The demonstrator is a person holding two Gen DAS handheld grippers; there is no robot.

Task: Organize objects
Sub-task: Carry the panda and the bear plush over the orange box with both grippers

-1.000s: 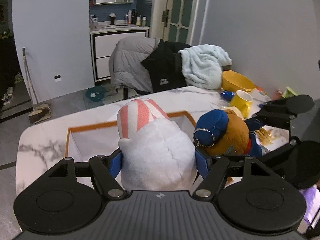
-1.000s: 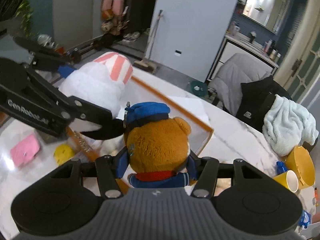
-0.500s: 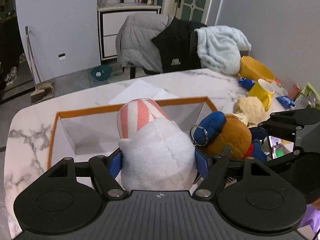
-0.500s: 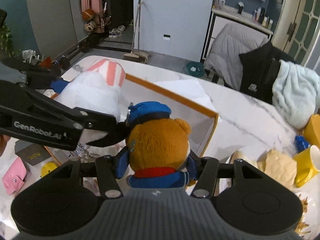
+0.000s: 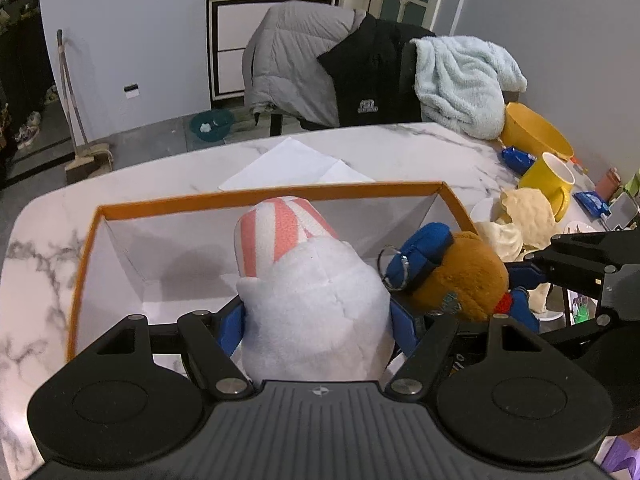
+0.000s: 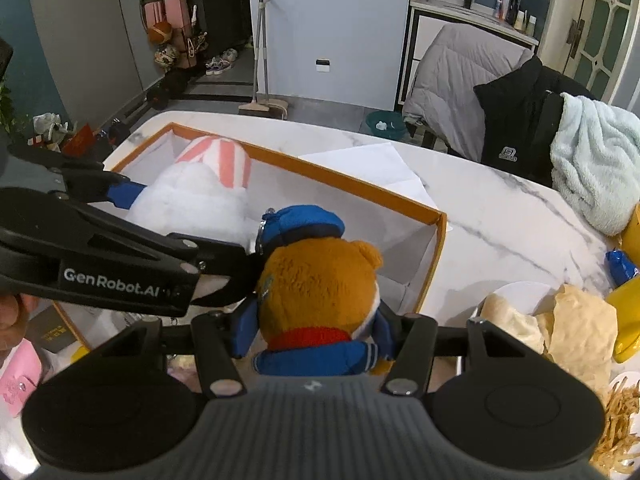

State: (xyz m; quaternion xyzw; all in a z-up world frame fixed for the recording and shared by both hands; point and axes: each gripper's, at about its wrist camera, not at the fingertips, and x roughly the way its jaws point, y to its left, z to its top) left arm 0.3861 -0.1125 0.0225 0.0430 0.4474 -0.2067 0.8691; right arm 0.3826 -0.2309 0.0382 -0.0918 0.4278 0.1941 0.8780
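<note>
My left gripper (image 5: pixel 318 322) is shut on a white plush toy (image 5: pixel 312 300) with a pink-and-white striped hat. It holds the toy over the near edge of an open white box with an orange rim (image 5: pixel 276 194). My right gripper (image 6: pixel 314 330) is shut on a brown teddy bear (image 6: pixel 316 284) with a blue cap and red collar, beside the white plush (image 6: pixel 192 196) and over the box's right part (image 6: pixel 434 264). The bear also shows in the left wrist view (image 5: pixel 460 276). The left gripper's body (image 6: pixel 120 264) crosses the right wrist view.
The box sits on a white marble table (image 5: pixel 420 152). A sheet of paper (image 5: pixel 296 166) lies behind it. At the right are a yellow mug (image 5: pixel 550 180), a yellow bowl (image 5: pixel 532 132), flatbread on a plate (image 6: pixel 560 320) and fries (image 6: pixel 616 420). A chair with coats (image 5: pixel 344 72) stands behind.
Both grippers have tilted down and moved forward with their toys, bringing them over the box. The box interior now shows more fully.
</note>
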